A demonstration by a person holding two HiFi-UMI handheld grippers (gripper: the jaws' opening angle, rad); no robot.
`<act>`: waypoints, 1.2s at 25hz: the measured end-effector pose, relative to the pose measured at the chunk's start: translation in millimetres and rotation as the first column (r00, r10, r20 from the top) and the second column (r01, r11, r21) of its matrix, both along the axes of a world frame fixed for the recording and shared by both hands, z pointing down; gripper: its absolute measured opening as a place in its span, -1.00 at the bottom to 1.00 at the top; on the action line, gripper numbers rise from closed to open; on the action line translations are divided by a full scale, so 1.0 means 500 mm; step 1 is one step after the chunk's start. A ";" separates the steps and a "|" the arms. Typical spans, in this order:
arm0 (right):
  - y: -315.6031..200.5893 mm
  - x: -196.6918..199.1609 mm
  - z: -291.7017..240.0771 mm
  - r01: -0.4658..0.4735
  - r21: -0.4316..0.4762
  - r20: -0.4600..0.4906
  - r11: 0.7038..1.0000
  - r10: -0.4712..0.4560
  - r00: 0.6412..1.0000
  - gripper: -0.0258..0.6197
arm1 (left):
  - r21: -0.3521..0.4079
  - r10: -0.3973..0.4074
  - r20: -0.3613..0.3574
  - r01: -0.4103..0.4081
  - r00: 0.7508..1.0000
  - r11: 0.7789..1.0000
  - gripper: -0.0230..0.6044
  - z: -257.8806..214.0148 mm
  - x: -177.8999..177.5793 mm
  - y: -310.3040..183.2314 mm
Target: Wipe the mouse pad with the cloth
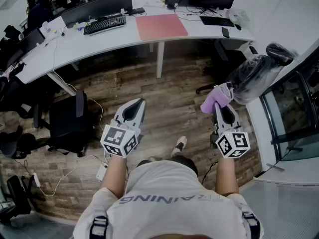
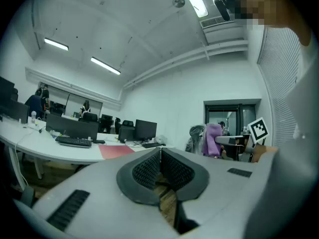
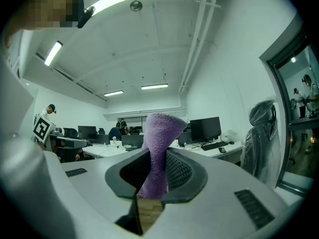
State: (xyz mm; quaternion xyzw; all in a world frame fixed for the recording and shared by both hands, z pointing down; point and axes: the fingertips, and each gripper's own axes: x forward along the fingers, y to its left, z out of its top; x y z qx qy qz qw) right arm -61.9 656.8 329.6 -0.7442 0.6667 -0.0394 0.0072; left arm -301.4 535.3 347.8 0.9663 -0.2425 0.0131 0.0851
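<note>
Spreading beneath the person, the wooden floor [image 1: 149,91] filled most of the head view. A long white tabletop [image 1: 99,43] curved along its far side. A black office chair [image 1: 67,121] stood on the floor to the left, and a plastic-wrapped chair [image 1: 254,73] stood to the right, near a glass partition. The pink mouse pad [image 1: 161,26] lay flat on the tabletop, well apart from both grippers, with a black keyboard [image 1: 104,24] just to its left and dark monitors behind it.

The left gripper [image 1: 139,103] was held out over the floor. Its fingers [image 2: 144,171] were clenched together with nothing between them. The right gripper [image 1: 221,108] was also held over the floor, nearer the wrapped chair. Its fingers [image 3: 180,171] were grasping the purple cloth [image 1: 215,99]. The cloth stood up from between them and its top folded over. It was nowhere near the mouse pad.
</note>
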 end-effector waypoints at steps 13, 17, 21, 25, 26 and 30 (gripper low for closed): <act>0.001 0.022 0.020 -0.003 -0.012 0.015 1.000 0.003 1.000 -0.63 | -0.017 0.006 0.009 -0.006 1.000 1.000 -0.81 0.011 0.026 0.004; -0.005 0.029 0.025 0.000 -0.001 0.044 1.000 0.000 0.999 -0.63 | -0.016 0.006 0.014 -0.005 1.000 1.000 -0.81 0.012 0.032 -0.003; -0.021 0.034 0.015 0.027 0.032 0.056 0.999 -0.029 0.998 -0.62 | -0.016 0.008 0.019 -0.007 1.000 1.000 -0.81 0.012 0.049 -0.015; -0.044 0.078 0.019 0.028 0.029 0.059 0.999 -0.029 0.998 -0.62 | -0.024 0.013 0.026 -0.012 1.000 1.000 -0.81 0.017 0.094 -0.034; -0.052 0.093 0.022 0.027 0.026 0.063 0.999 -0.028 0.998 -0.62 | -0.026 0.014 0.028 -0.013 1.000 1.000 -0.81 0.019 0.108 -0.042; -0.098 0.167 0.029 0.026 0.025 0.083 0.999 -0.028 0.996 -0.62 | -0.035 0.008 0.030 -0.007 1.000 0.999 -0.81 0.018 0.170 -0.089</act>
